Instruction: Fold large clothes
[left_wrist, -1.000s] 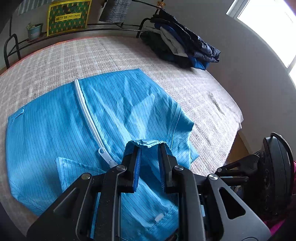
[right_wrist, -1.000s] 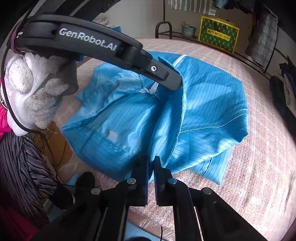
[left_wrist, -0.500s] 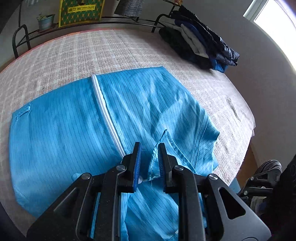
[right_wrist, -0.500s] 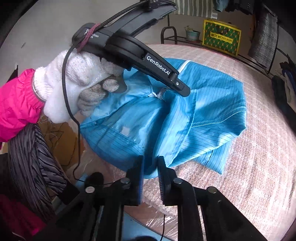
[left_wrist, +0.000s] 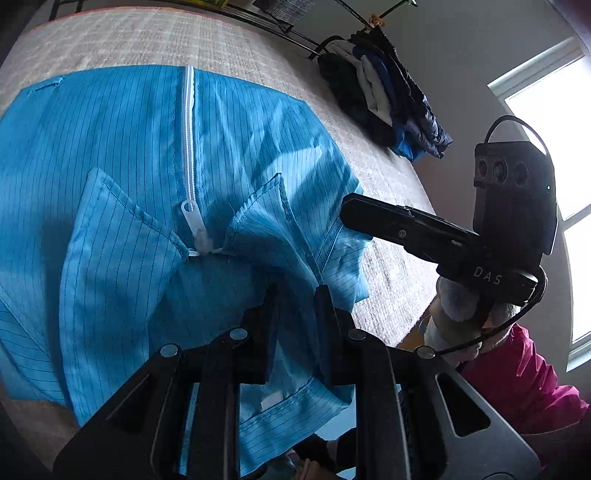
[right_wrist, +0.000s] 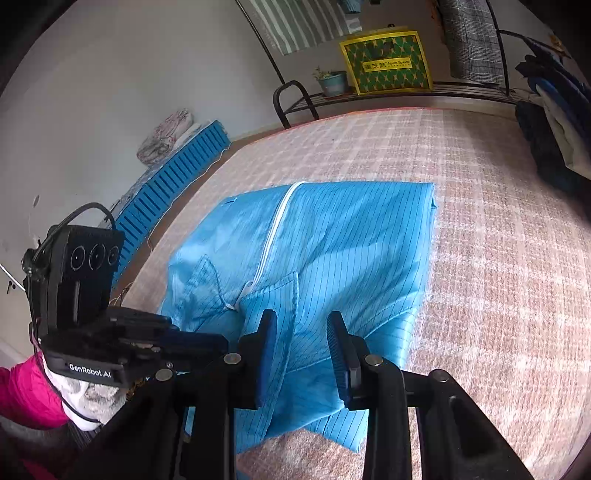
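The blue zip-front jacket (right_wrist: 332, 251) lies on the checked bed cover (right_wrist: 498, 258), sides tucked in, collar end nearest the claws so it can be folded away from them. The left claw (left_wrist: 295, 295) pinches cloth beside the zip pull (left_wrist: 194, 218), as before. The right claw (right_wrist: 301, 325), a second ago clamped on nothing, now stands part-open astride the collar-side cloth without pressing.

From my left claw (left_wrist: 295, 291) I look down on the blue jacket (left_wrist: 110, 147), spread on the checked bed cover (left_wrist: 391, 280) with its white zipper (left_wrist: 189, 147) running away from me. Blue cloth passes between the claw's narrowly parted jaws; I cannot tell whether they pinch it. The right claw (left_wrist: 349, 210) reaches in beside the jacket's edge. Dark clothes (left_wrist: 380, 99) are heaped further off.
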